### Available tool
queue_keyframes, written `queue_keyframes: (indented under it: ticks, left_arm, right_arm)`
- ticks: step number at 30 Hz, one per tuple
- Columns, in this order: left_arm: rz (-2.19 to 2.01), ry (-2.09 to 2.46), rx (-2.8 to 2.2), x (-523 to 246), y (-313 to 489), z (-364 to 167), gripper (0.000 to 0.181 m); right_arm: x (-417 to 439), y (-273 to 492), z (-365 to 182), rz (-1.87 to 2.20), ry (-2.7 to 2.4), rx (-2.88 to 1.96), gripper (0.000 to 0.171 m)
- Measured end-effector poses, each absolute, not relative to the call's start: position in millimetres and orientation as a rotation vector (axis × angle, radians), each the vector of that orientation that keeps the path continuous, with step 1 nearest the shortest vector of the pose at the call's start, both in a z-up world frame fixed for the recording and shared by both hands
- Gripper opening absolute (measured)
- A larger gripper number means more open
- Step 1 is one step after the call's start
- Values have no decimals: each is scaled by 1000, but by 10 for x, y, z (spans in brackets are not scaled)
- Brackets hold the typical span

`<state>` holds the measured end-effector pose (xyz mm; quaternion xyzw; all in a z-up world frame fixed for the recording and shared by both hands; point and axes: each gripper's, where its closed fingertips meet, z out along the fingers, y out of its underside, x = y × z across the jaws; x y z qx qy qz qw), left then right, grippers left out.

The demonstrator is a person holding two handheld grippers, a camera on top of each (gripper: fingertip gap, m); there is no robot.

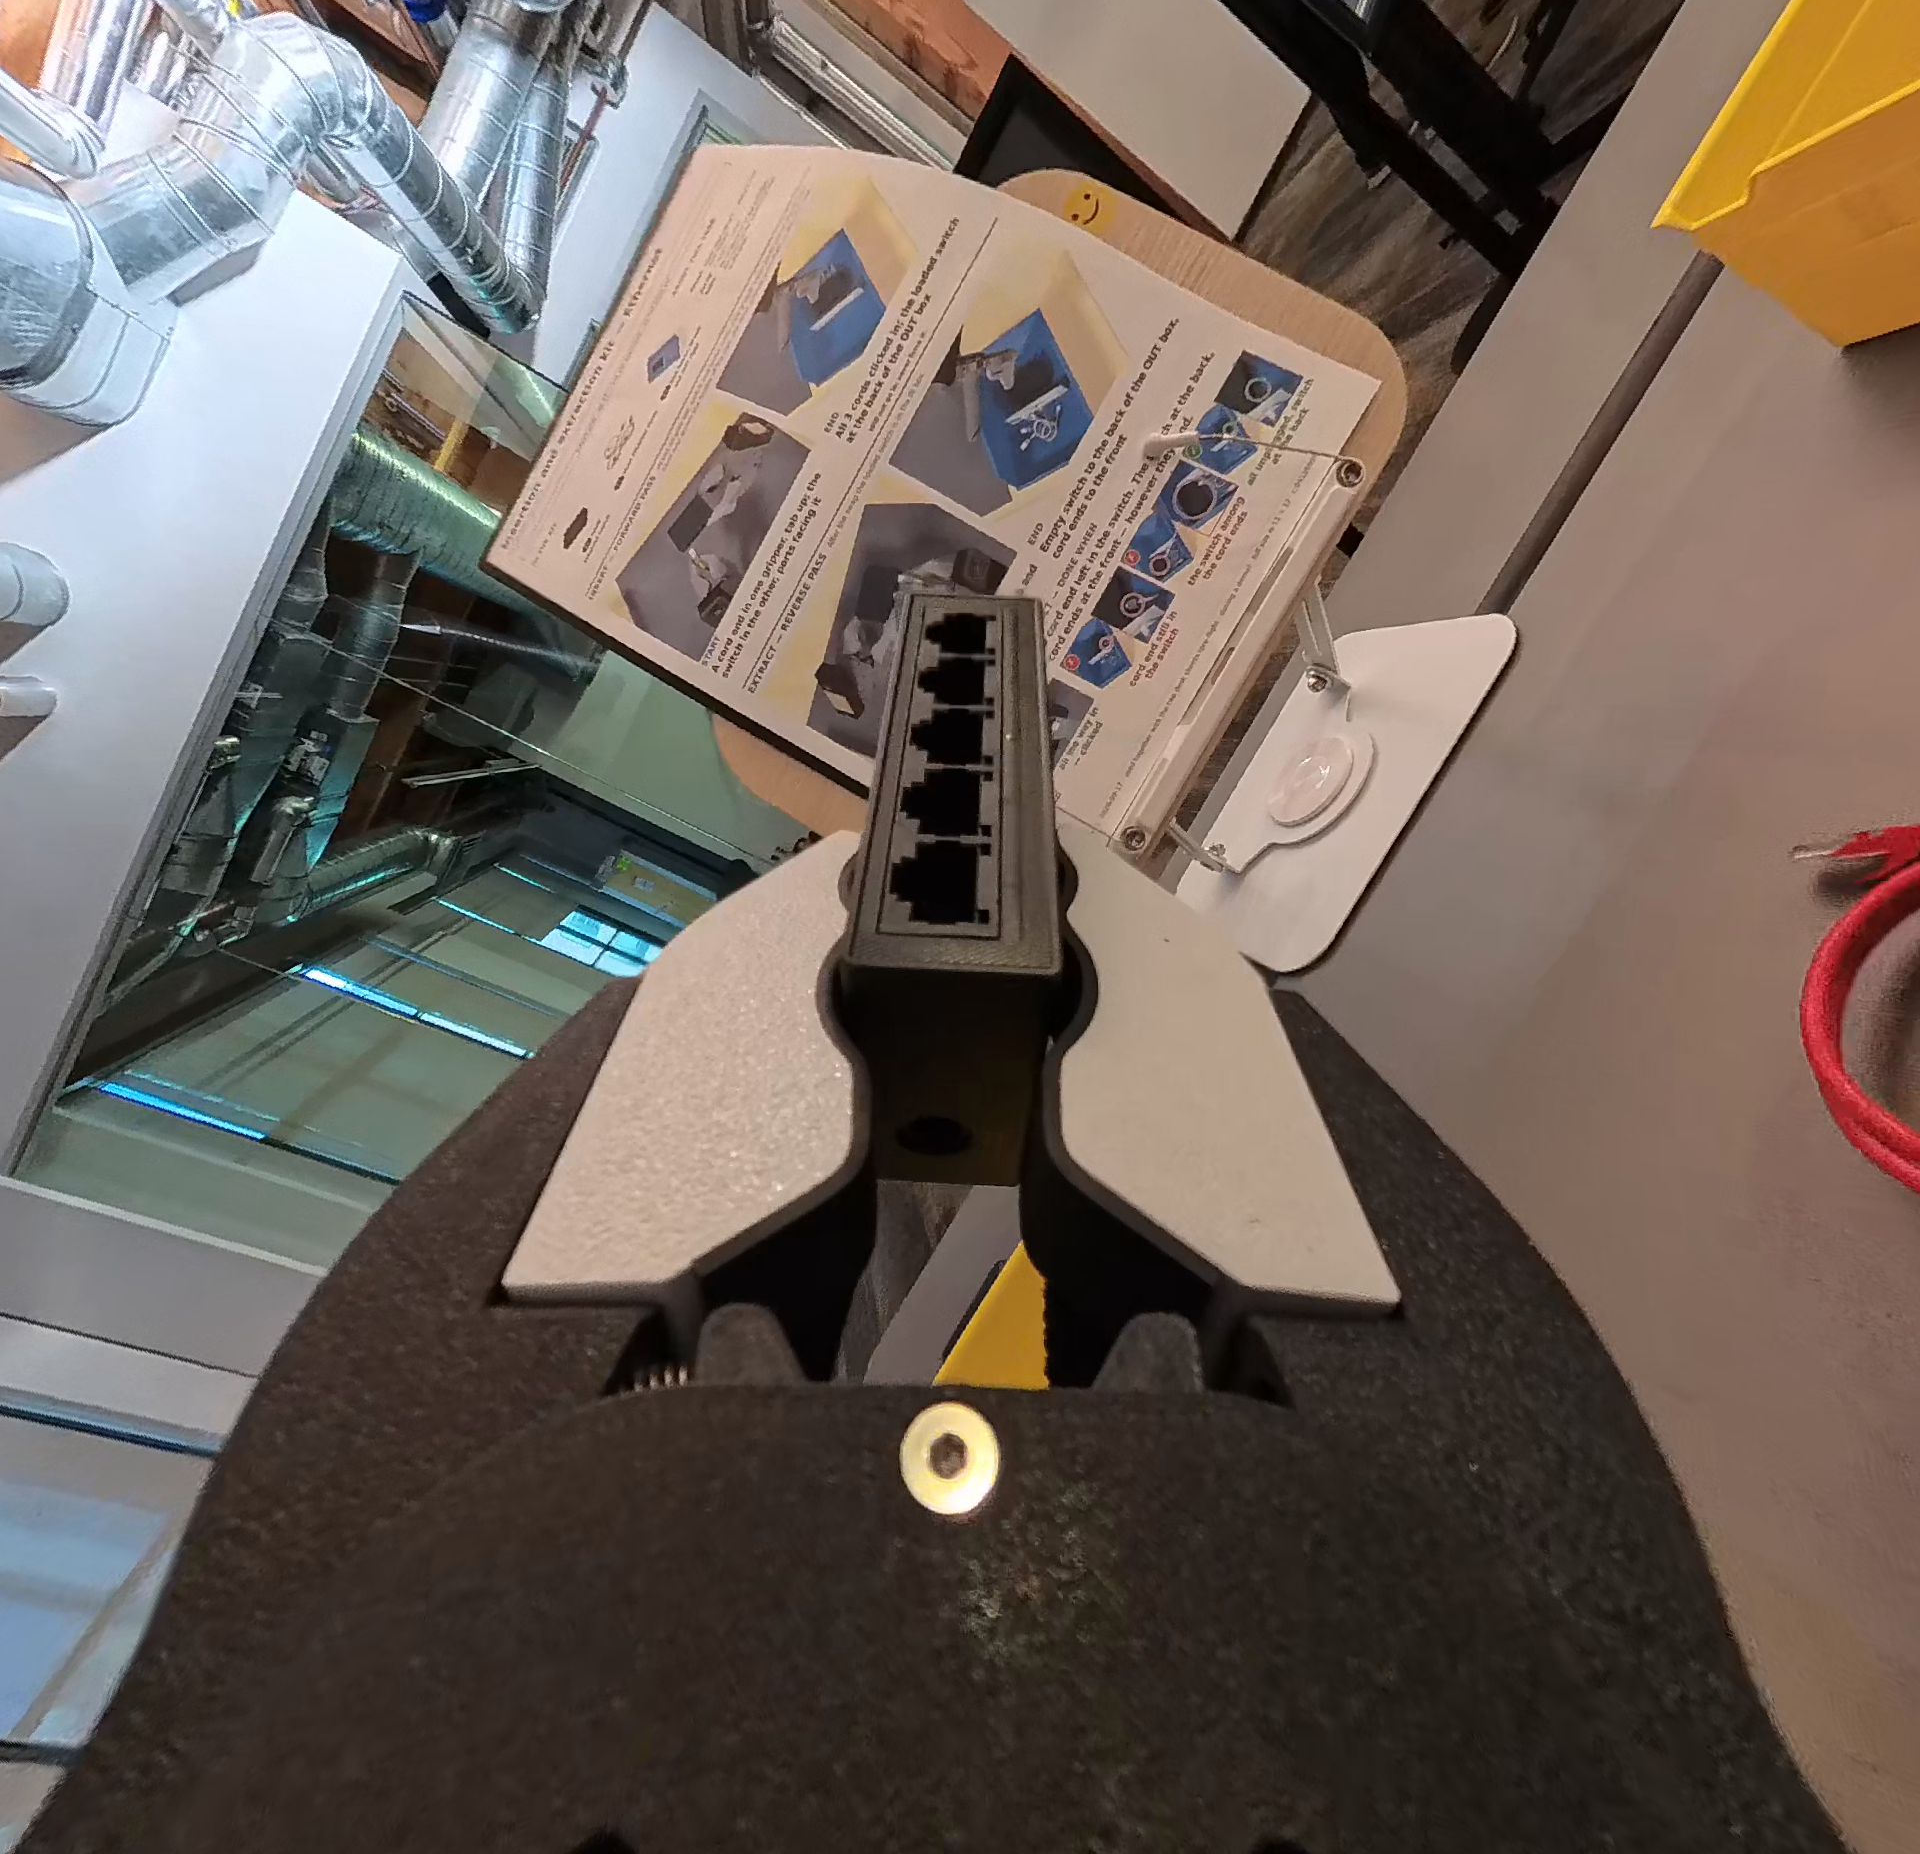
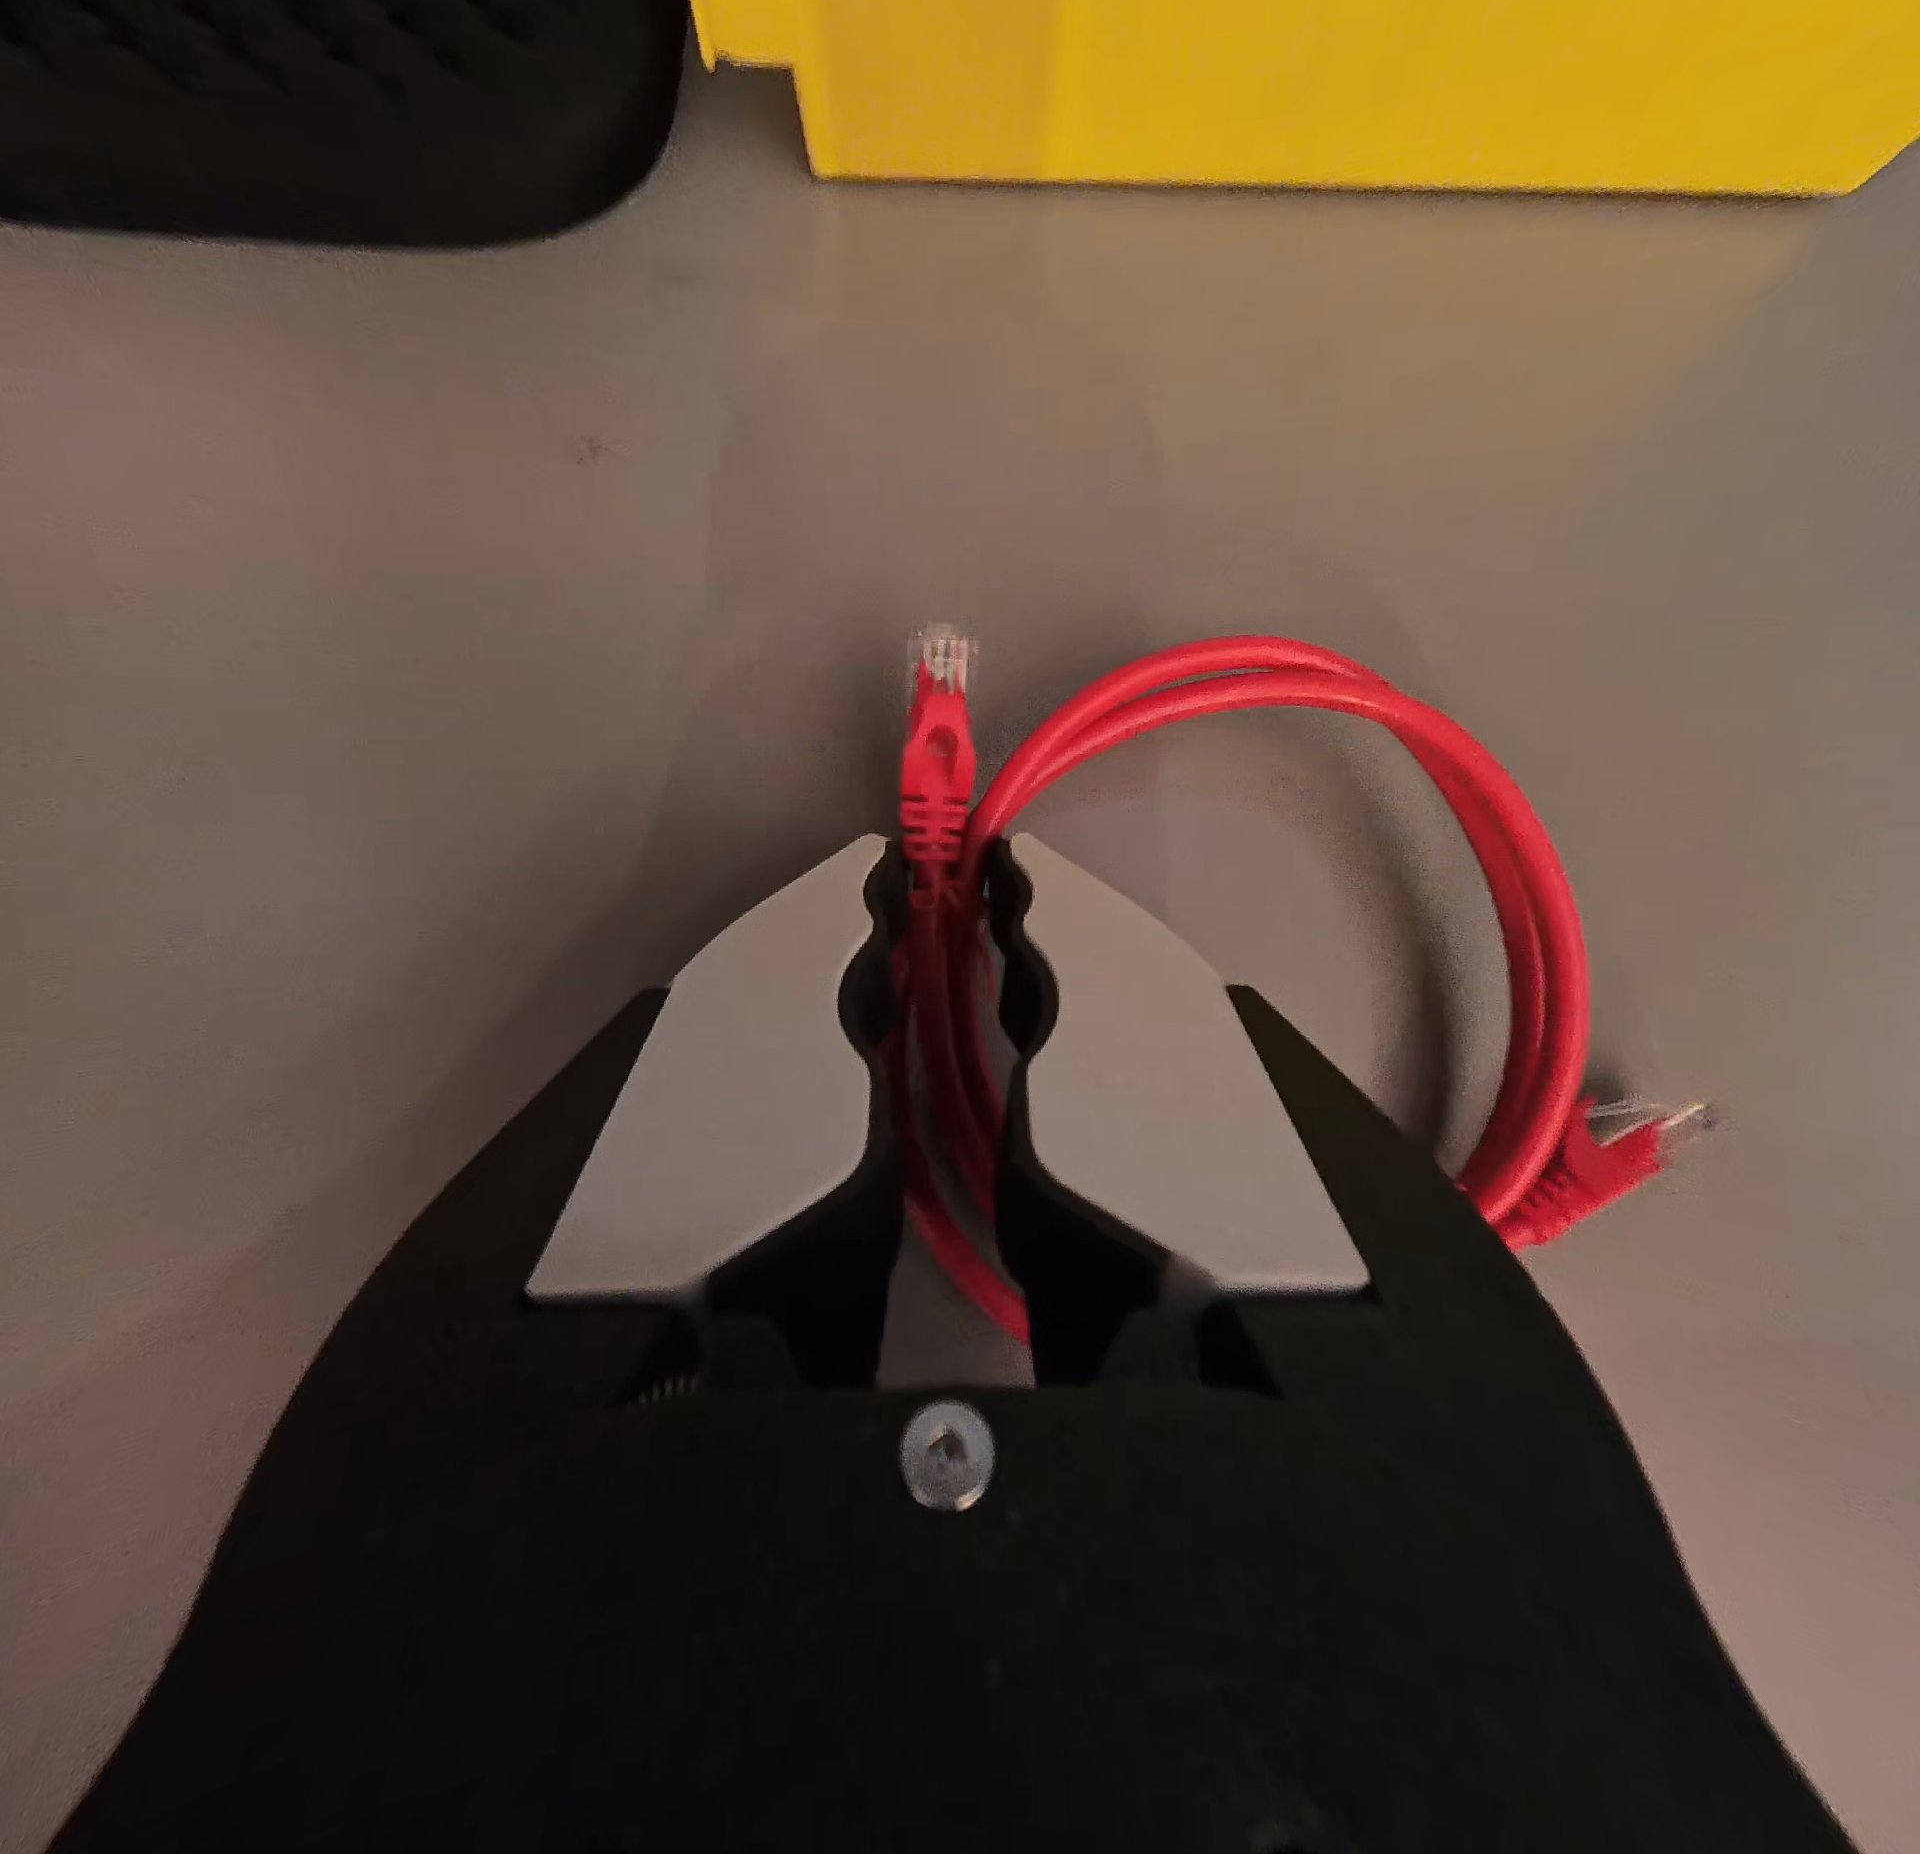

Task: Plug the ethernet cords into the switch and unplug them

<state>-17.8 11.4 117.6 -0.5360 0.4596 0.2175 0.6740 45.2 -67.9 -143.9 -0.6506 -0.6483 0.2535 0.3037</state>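
Switch [image 1: 961,828], black, ports all empty, is clamped in the left gripper [image 1: 956,931] above the grey desk [image 1: 1662,765]; red ethernet cord [image 2: 1351,869] is pinched behind its plug [image 2: 938,755] by the right gripper [image 2: 940,854]; insertion step pending; next, align plug with a port.

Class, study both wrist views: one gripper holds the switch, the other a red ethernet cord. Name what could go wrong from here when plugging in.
1. The right gripper clamps several strands of the red cord together, behind the plug; the plug may tilt and miss a port.
2. The loose coil and free end could drag on the table.
3. The left gripper holds the switch only by its near end, so pushing might pivot it.
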Motion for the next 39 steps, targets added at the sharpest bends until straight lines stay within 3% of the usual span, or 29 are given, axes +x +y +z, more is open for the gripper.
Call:
queue_keyframes:
  ticks: [6, 15, 18, 39]
  left_arm:
    - [472, 1045, -1228, -131, 197, 1070, 29]
    - [543, 1066, -1200, 29, 265, 954, 29]
    - [569, 1079, -1174, 96, 255, 935, 29]
    - [847, 1302, -1095, 531, 240, 496, 30]
  right_arm:
    - [638, -424, -879, 671, -1539, -1676, 16]
    - [1072, -256, 815, 649, -1238, -1510, 16]
    - [1250, -231, 1141, 535, -1187, -1514, 16]
    - [1350, -21, 270, 477, -1205, -1949, 16]
